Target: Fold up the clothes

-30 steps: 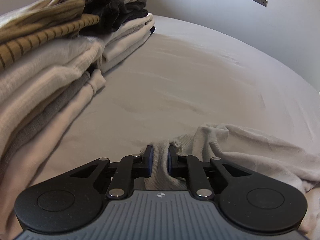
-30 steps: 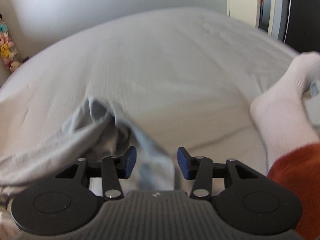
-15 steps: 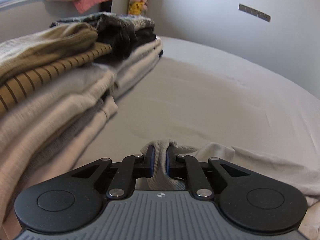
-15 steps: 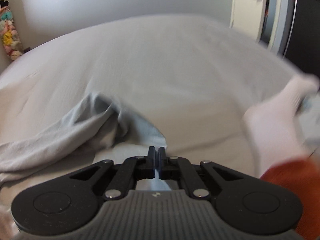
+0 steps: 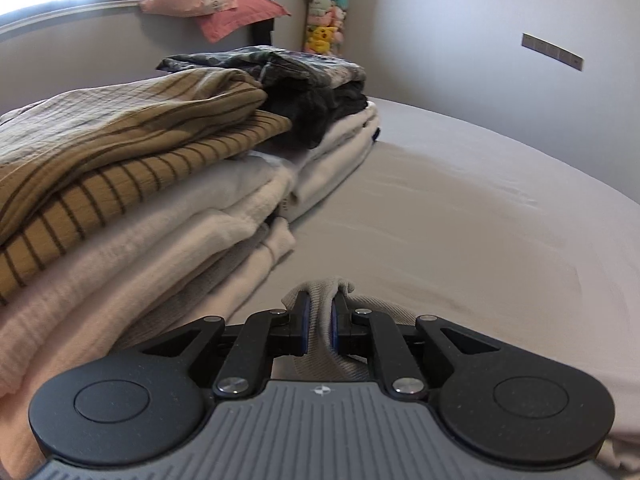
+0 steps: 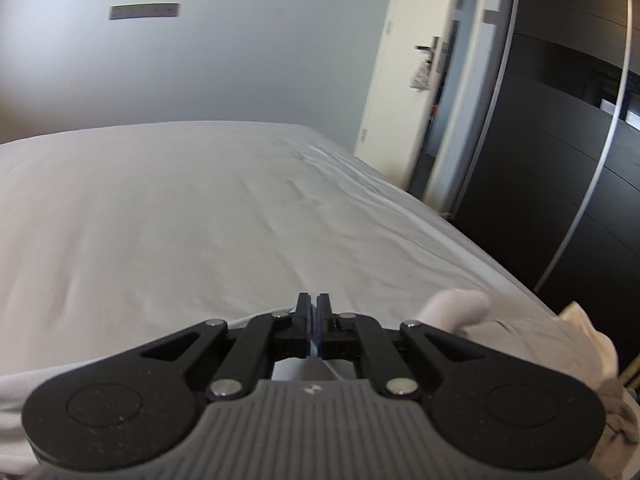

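My left gripper (image 5: 319, 305) is shut on a bunched edge of a beige ribbed garment (image 5: 320, 332), held above the grey bed sheet (image 5: 460, 216). The cloth pokes up between the blue pads and hangs below the gripper. My right gripper (image 6: 313, 307) is shut on a thin edge of pale cloth (image 6: 320, 369), which shows only under the jaws. The rest of the garment is hidden below both grippers.
A tall stack of folded clothes (image 5: 132, 184) fills the left of the left wrist view, with a darker pile (image 5: 304, 92) behind it. A white-socked foot (image 6: 456, 306) lies on the bed right of my right gripper. The bed edge, a door (image 6: 404, 76) and a dark wardrobe (image 6: 560, 160) are at right.
My right gripper closed on the cloth edge and both grippers rose and tilted up, lifting the garment; the view now reaches the walls and less of the garment shows.
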`<control>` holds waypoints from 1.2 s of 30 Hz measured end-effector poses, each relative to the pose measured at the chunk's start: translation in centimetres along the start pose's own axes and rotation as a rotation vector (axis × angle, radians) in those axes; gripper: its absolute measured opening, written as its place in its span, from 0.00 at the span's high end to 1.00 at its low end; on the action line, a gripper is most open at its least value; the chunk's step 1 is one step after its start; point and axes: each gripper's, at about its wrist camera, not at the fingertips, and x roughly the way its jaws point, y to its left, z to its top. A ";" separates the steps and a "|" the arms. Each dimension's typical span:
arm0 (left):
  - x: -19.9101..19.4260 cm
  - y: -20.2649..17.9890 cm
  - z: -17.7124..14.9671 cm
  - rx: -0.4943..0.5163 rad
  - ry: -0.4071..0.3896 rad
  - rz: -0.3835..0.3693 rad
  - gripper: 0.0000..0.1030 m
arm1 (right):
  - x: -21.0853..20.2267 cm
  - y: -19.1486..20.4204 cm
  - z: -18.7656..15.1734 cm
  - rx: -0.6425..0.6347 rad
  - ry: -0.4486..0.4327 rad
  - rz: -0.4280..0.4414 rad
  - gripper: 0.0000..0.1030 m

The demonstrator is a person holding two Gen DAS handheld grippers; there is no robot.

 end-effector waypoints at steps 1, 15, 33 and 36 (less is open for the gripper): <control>0.1 0.0 0.0 0.009 0.001 0.012 0.89 | 0.0 -0.5 -0.5 -0.001 0.012 -0.009 0.97; 0.6 -0.6 -0.7 0.074 0.007 0.042 0.88 | -2.9 -2.7 -9.2 -0.091 0.195 0.094 0.97; -1.4 -0.7 0.2 0.036 -0.092 -0.016 0.88 | -2.6 -3.6 -2.3 -0.014 -0.019 0.057 0.97; -1.9 -1.0 1.3 0.011 -0.113 -0.046 0.88 | -1.2 -3.0 -0.1 -0.022 -0.045 0.036 0.97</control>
